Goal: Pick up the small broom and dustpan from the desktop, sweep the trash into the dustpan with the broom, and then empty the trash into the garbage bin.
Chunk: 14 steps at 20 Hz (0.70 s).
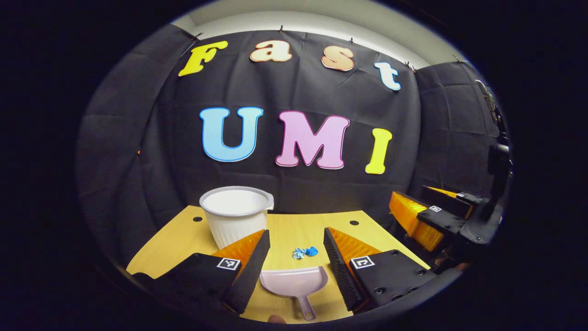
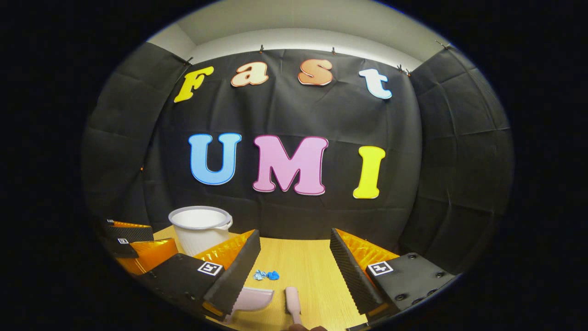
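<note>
On the bench [image 1: 193,236] lie the dustpan [image 1: 294,281] and broom [image 2: 292,299], untouched, below both spread tools: left tool [image 1: 296,262], right tool [image 2: 294,271]. A careless grab at the dustpan could scatter the blue trash [image 1: 305,252] just beyond it, short of the bin [image 1: 236,214]

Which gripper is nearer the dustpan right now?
Left. The left gripper hangs open right over the dustpan; the right gripper is off to its right, nearer the broom.

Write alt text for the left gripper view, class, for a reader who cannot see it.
The left gripper hangs open above a pale pink dustpan lying on a yellow desktop, with blue scraps of trash just beyond it. A white garbage bin stands farther back on the left, and the right gripper hovers at the right.
</note>
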### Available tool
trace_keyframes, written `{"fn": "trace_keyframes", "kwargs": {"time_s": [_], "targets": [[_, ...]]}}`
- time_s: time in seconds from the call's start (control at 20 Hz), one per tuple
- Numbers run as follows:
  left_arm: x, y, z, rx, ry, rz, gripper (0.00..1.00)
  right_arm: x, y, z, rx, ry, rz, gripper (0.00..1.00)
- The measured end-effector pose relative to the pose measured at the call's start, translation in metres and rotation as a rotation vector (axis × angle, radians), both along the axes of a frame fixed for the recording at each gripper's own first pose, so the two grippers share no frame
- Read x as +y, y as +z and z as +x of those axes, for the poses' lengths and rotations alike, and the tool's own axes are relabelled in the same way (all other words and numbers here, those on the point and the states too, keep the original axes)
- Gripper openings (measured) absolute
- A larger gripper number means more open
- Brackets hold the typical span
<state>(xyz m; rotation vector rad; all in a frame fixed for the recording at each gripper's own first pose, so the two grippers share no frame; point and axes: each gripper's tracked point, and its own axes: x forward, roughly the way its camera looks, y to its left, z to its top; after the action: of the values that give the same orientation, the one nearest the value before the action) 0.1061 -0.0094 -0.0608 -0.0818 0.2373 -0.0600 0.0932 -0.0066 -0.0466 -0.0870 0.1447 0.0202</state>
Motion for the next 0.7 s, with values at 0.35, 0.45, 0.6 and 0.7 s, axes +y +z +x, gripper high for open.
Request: {"fn": "trace_keyframes", "kwargs": {"time_s": [0.35, 0.45, 0.6, 0.7], "targets": [[-0.022, -0.148, -0.010, 0.482, 0.021, -0.033, 0.71, -0.023, -0.070, 0.029, 0.153, 0.007, -0.037, 0.98], [-0.028, -0.185, -0.009, 0.609, 0.053, -0.069, 0.72, -0.025, -0.095, 0.032, 0.200, 0.035, -0.079, 0.98], [-0.036, -0.218, -0.010, 0.729, 0.076, -0.136, 0.72, -0.021, -0.132, 0.028, 0.284, 0.098, -0.081, 0.98], [-0.039, -0.236, -0.002, 0.782, 0.098, -0.138, 0.74, -0.022, -0.159, 0.025, 0.364, 0.125, -0.093, 0.98]]}}
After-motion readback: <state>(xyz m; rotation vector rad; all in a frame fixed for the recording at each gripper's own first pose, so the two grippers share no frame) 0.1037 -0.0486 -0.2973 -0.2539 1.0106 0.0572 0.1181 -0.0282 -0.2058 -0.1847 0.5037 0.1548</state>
